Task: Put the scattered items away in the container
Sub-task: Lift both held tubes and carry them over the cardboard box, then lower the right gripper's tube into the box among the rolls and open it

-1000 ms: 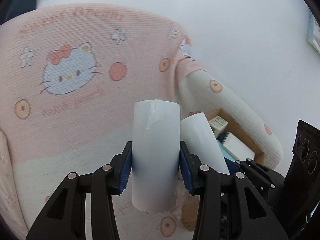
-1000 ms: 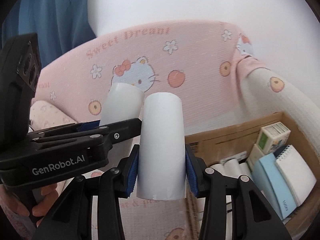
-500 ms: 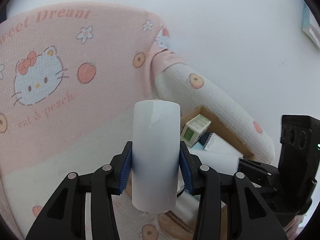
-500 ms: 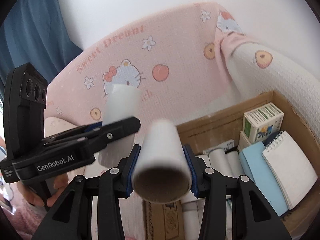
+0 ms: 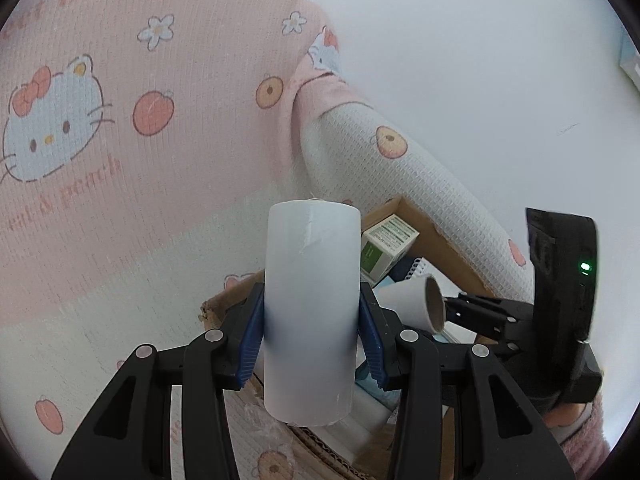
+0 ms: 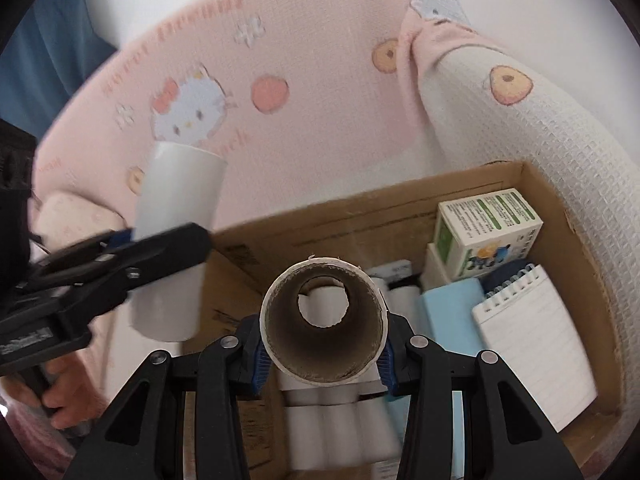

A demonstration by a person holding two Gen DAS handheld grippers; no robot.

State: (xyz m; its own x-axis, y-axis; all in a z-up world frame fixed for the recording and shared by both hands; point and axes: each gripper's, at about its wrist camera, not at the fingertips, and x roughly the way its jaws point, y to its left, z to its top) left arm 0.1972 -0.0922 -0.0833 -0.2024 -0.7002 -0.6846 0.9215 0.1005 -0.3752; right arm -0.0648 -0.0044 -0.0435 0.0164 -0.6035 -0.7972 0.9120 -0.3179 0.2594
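Note:
My left gripper [image 5: 311, 320] is shut on an upright white paper roll [image 5: 310, 264], held above the near left corner of the cardboard box [image 5: 424, 224]. My right gripper [image 6: 323, 364] is shut on a second white roll [image 6: 288, 344], tipped so its brown cardboard core faces the camera, over the box [image 6: 360, 220]. That roll [image 5: 408, 300] also shows in the left wrist view, to the right of mine. In the right wrist view the left gripper [image 6: 120, 240] and its roll [image 6: 176, 200] hang at the box's left side. Several white rolls [image 6: 340, 420] lie inside the box.
The box sits on a sofa with a pink cartoon-cat cover [image 5: 120, 120], against the white waffle armrest [image 6: 540, 140]. It also holds a green-and-white carton [image 6: 488, 232], a spiral notepad [image 6: 532, 340] and a light blue book [image 6: 448, 312]. A hand [image 6: 60, 392] grips the left tool.
Both grippers moved from in front of the sofa back to over the box and dipped. The right roll tipped from upright to end-on, pointing down into the box.

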